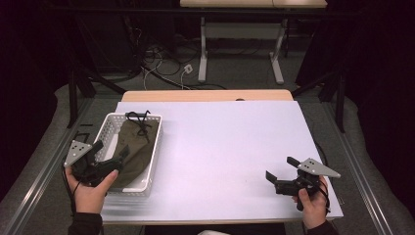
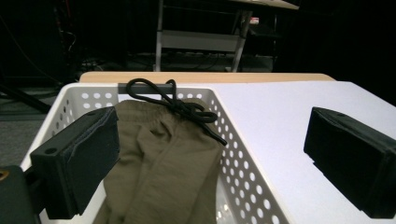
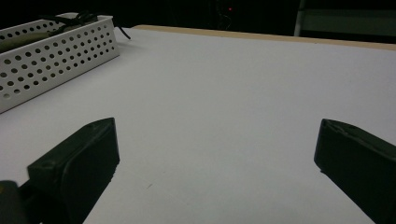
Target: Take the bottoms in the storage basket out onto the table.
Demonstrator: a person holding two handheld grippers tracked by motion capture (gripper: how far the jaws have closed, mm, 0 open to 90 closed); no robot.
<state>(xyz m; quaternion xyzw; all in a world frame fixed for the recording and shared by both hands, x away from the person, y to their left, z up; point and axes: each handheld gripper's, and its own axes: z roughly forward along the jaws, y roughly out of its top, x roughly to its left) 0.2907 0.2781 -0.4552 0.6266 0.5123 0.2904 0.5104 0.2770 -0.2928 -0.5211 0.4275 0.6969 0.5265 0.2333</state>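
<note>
One olive drawstring bag (image 2: 163, 163) lies crumpled in basket (image 2: 243, 172); both grippers' jaws released.

The basket (image 1: 154, 147) is white plastic full of little holes. Inside it lies soft, matt green cloth (image 1: 134, 147) with a black cord (image 1: 141, 119). Beside the basket, the worktop (image 1: 225, 147) looks smooth and matt.

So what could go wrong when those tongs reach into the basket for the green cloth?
The black drawstring hangs over the far rim of the white basket, so it might snag as the olive cloth is lifted. The basket looks light and may rise or slide with the cloth. The left tongs, open, straddle the basket's side wall in the left gripper view, so closing there could pinch plastic instead.
</note>
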